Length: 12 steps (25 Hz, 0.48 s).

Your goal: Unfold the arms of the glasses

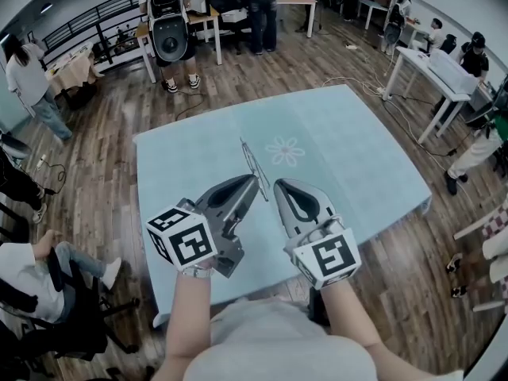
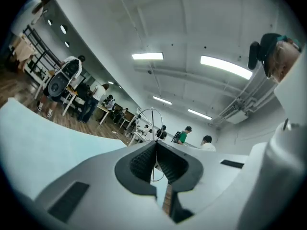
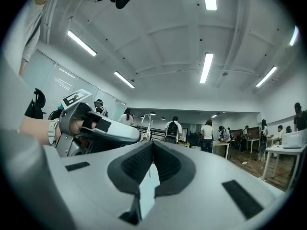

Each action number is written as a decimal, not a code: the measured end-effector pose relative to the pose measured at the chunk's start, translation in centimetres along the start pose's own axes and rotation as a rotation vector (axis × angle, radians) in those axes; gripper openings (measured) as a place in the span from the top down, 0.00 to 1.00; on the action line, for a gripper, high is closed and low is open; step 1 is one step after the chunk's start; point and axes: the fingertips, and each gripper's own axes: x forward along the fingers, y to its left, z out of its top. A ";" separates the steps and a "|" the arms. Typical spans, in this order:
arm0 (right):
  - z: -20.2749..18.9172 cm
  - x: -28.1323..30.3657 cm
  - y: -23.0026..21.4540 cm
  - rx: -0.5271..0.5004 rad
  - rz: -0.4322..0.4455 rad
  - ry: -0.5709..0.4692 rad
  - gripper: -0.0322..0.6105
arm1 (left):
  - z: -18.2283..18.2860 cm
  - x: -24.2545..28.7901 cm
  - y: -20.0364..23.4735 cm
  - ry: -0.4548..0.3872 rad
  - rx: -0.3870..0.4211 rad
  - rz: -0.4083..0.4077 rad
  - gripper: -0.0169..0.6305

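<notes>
The left gripper [image 1: 255, 184] is pinching the thin wire frame of the glasses [image 1: 252, 163] between closed jaws, holding them above the pale blue bench [image 1: 357, 157] with their long line running away from the person. The right gripper [image 1: 278, 187] is sitting just beside them on the right, jaws pressed together with nothing clearly between them. It looks the nearer one to take a folded arm and swing it out.

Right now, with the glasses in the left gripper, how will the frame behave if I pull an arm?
The glasses look like thin wire, so probably light and apt to bend. Held at one narrow spot by the left gripper, they may pivot.
</notes>
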 end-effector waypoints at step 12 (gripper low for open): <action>-0.7 -0.9 0.2 0.001 -0.004 0.021 0.94 | -0.2 -0.6 0.5 -0.021 -0.272 -0.082 0.96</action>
